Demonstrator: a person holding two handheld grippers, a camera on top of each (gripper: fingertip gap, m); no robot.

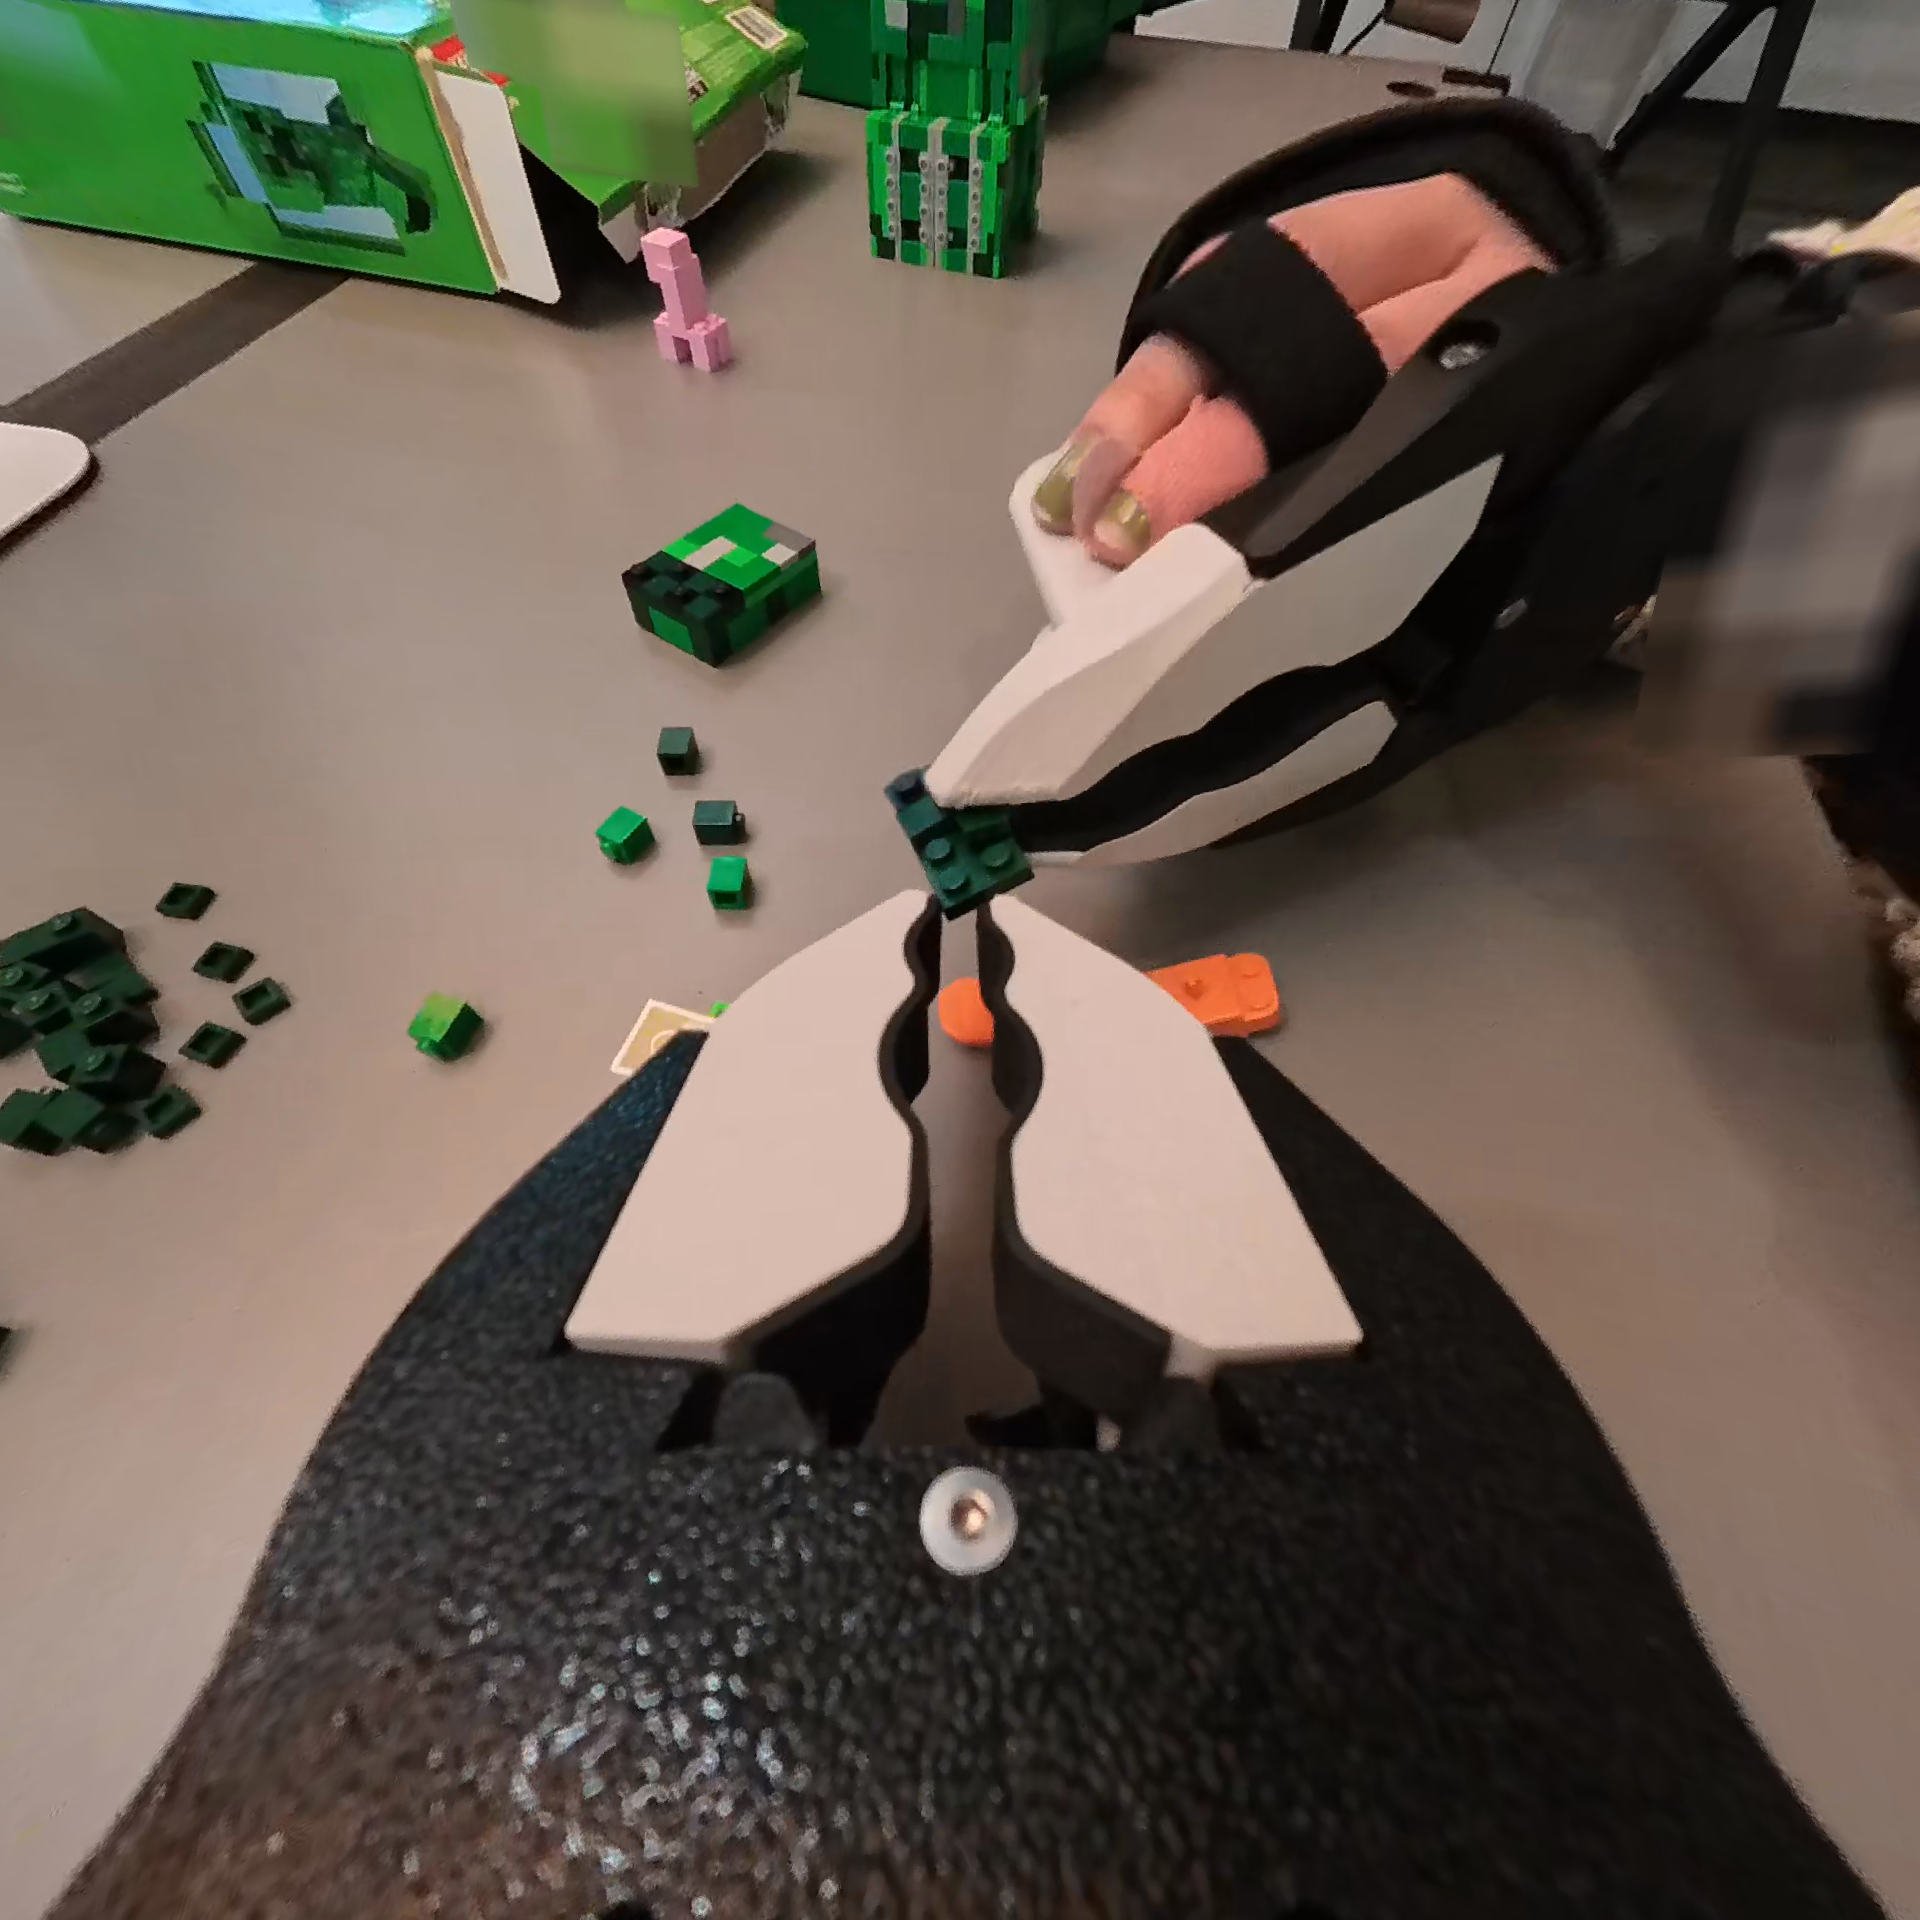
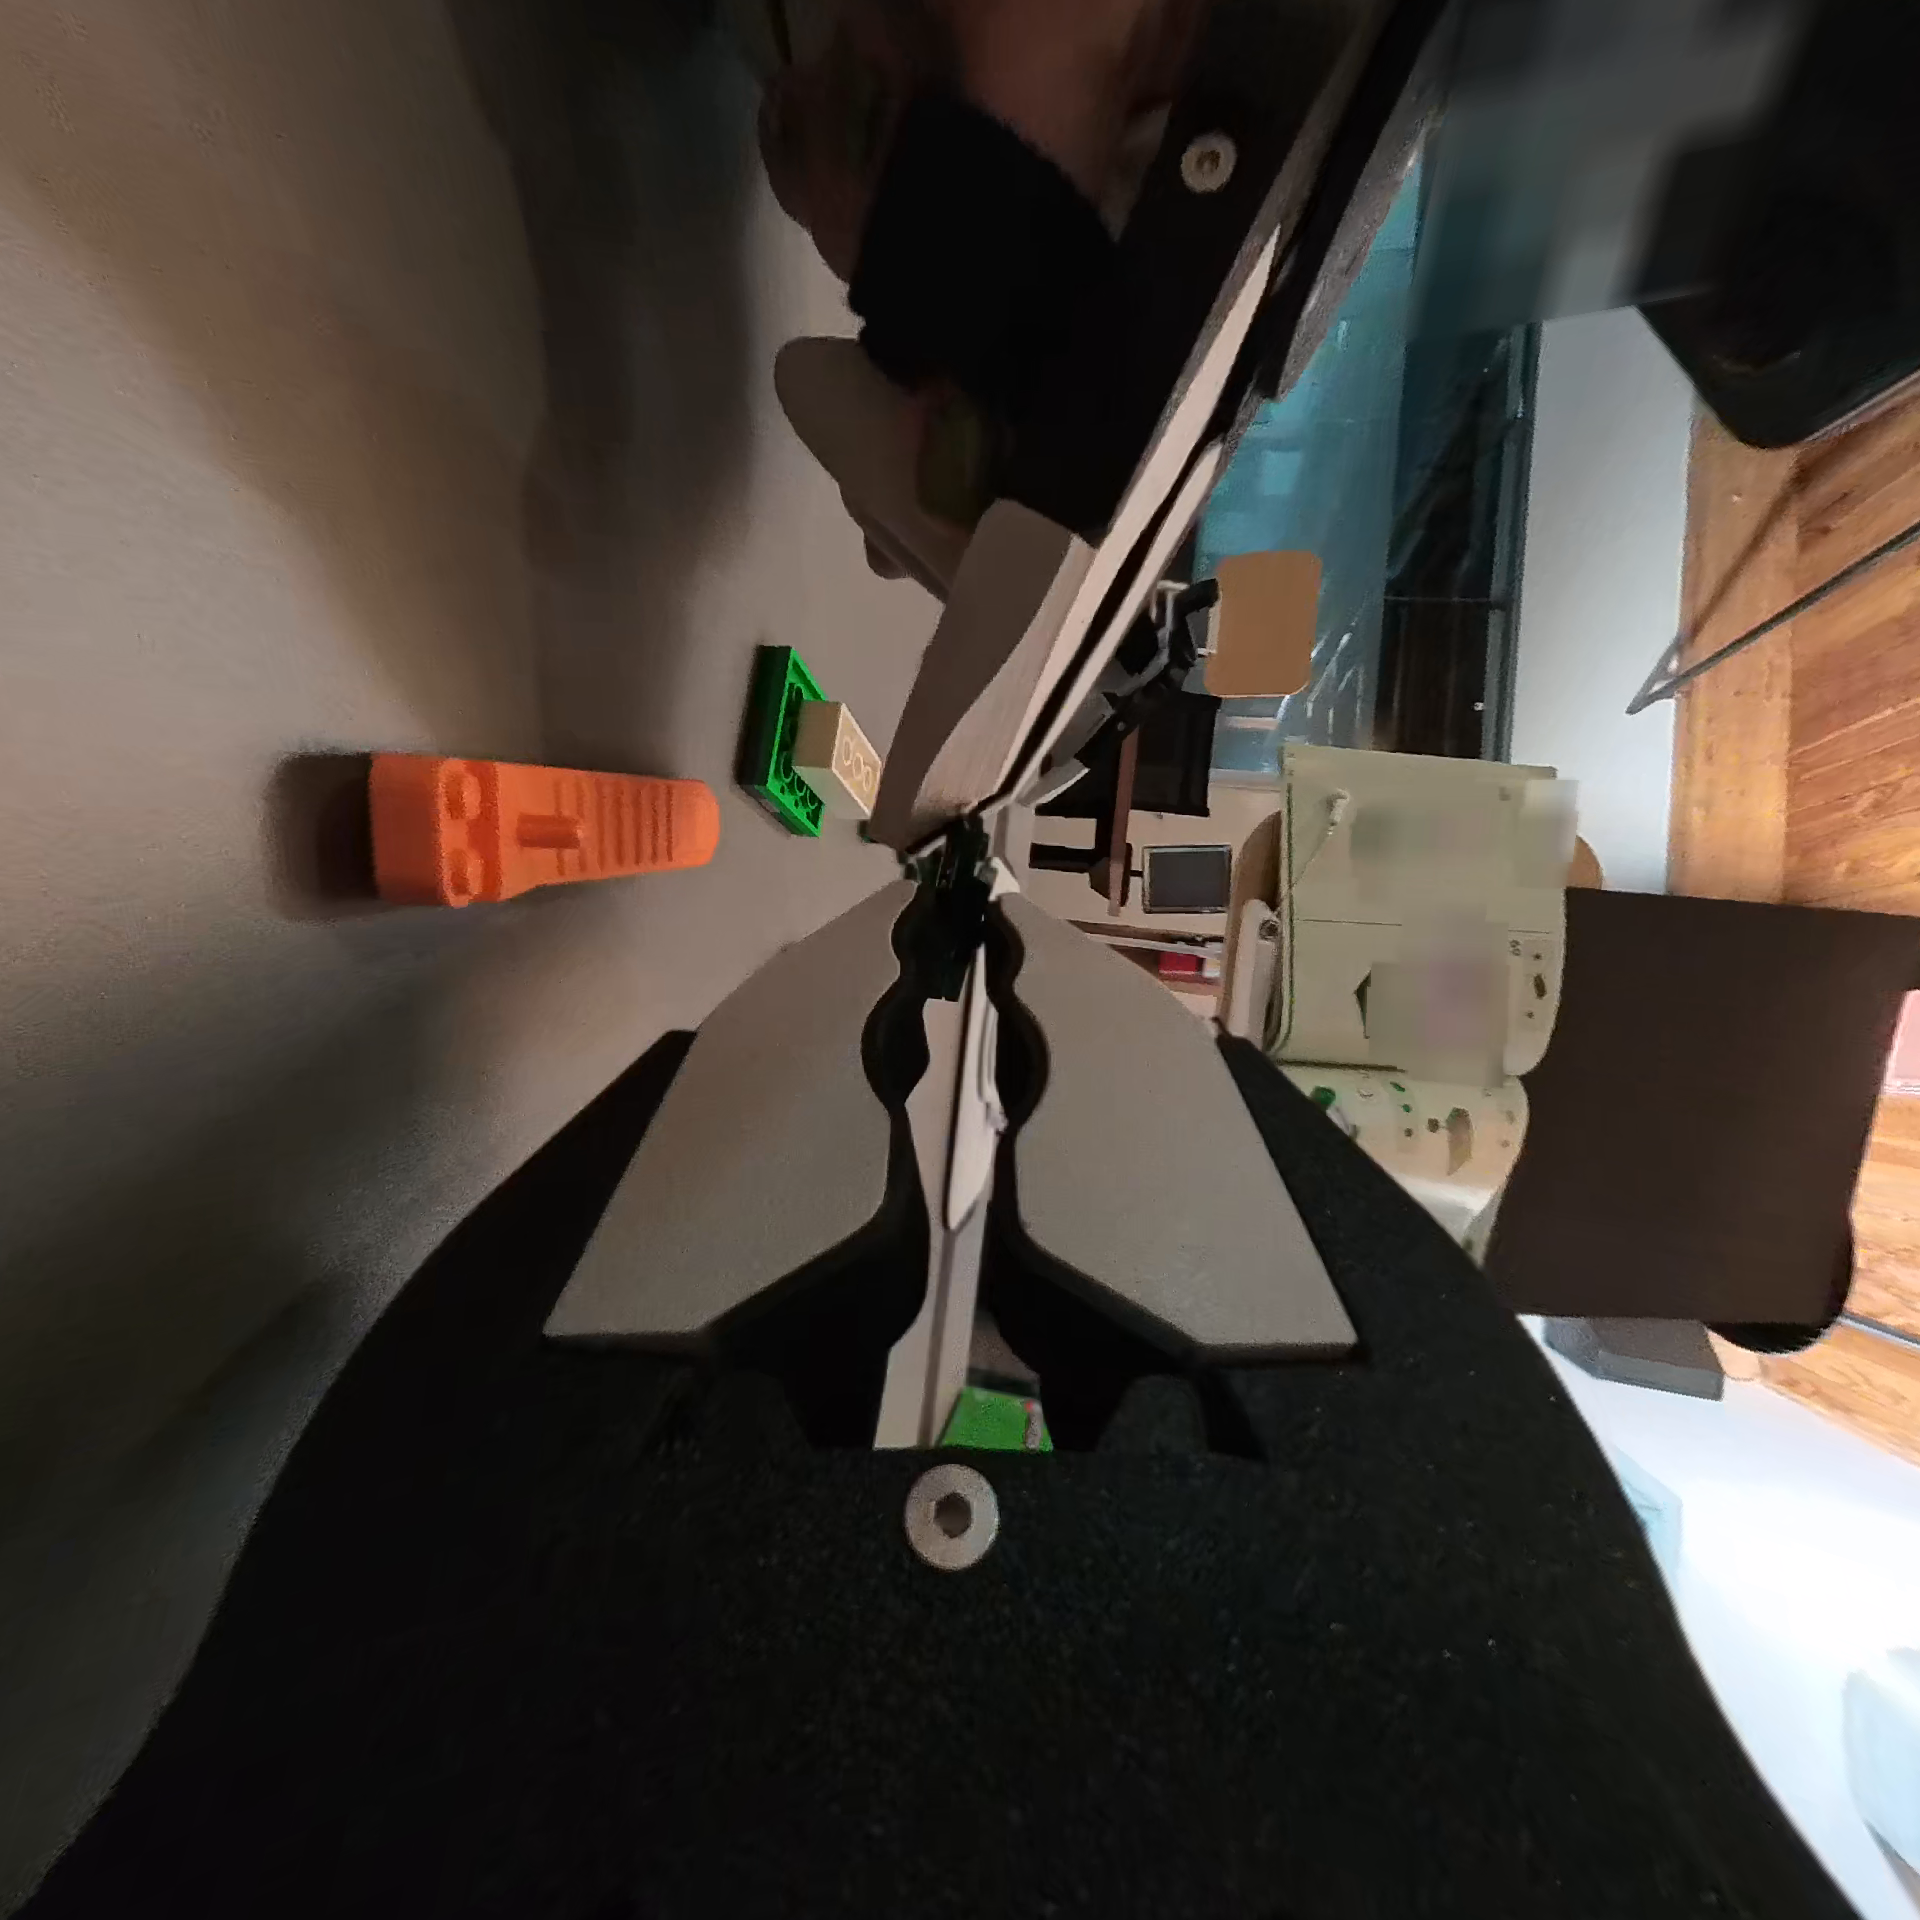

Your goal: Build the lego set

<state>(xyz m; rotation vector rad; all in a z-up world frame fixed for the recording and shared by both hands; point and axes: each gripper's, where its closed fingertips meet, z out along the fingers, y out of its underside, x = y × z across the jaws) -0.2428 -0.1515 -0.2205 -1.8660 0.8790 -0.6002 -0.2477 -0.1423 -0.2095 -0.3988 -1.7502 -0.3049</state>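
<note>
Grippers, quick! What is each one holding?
Left gripper: shut on the dark green plate.
Right gripper: shut on the same plate.

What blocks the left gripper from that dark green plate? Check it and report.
Nothing visible. The left gripper already has its tips at the lower corner of the dark green plate, which the right gripper pinches from the other side, above the table.

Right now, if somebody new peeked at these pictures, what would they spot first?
Probably the two claws meeting in the middle: the left claw and the right claw both pinch one small dark green brick piece above the grey table. Next, the bright orange tool lying on the table, and the green blocky figure standing at the far edge.
</note>
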